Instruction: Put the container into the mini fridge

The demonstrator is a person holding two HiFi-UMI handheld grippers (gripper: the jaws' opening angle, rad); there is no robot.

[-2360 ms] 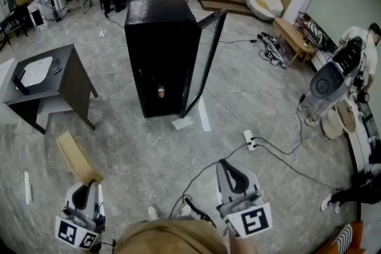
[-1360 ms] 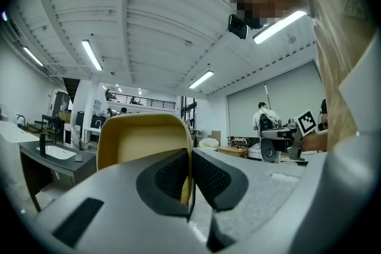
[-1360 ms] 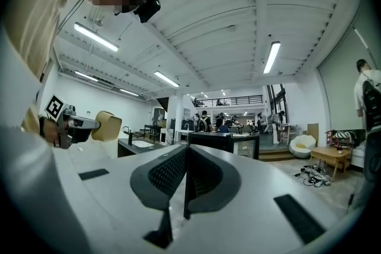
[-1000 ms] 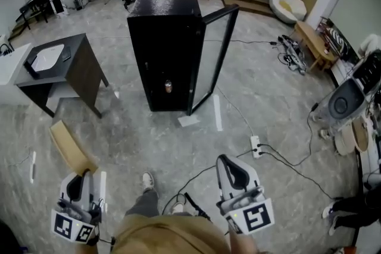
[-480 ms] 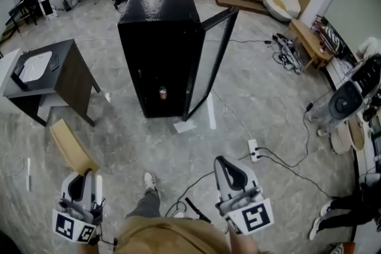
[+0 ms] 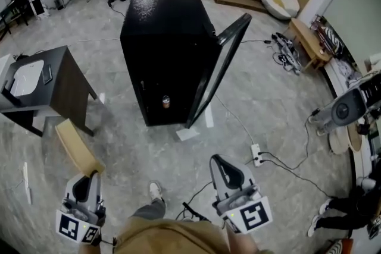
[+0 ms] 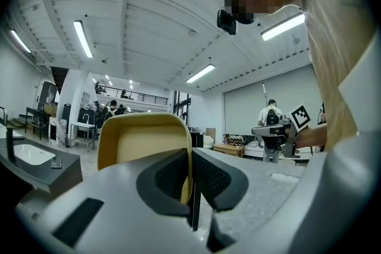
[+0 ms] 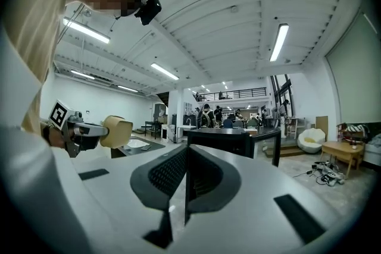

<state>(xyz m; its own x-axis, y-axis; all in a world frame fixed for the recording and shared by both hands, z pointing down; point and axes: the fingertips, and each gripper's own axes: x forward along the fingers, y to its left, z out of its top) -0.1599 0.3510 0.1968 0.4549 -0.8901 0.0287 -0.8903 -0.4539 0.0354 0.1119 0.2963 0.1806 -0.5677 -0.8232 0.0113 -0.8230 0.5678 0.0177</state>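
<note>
The black mini fridge [image 6: 169, 47] stands on the floor ahead, and its glass door [image 6: 221, 68] hangs open to the right. A small can [image 6: 166, 102] sits low inside it. My left gripper [image 6: 91, 176] is at the lower left, shut on the rim of a tan container [image 6: 74, 149]. In the left gripper view the container [image 7: 141, 138] rises between the jaws of the left gripper [image 7: 191, 154]. My right gripper [image 6: 216, 161] is at the lower middle, shut with nothing in it. The right gripper view shows the right gripper [image 8: 186, 151] pointing at the fridge [image 8: 233, 141], with the container [image 8: 116, 131] off to the left.
A dark side table [image 6: 41, 86] with a white item stands left of the fridge. A power strip [image 6: 257, 155] and cables lie on the floor at the right. A grey machine [image 6: 348, 107] and a wooden bench [image 6: 306, 38] are further right. My shoe [image 6: 156, 191] shows below.
The fridge has come closer and grown larger as the person walks toward it. Both grippers keep their places, the left still shut on the container.
</note>
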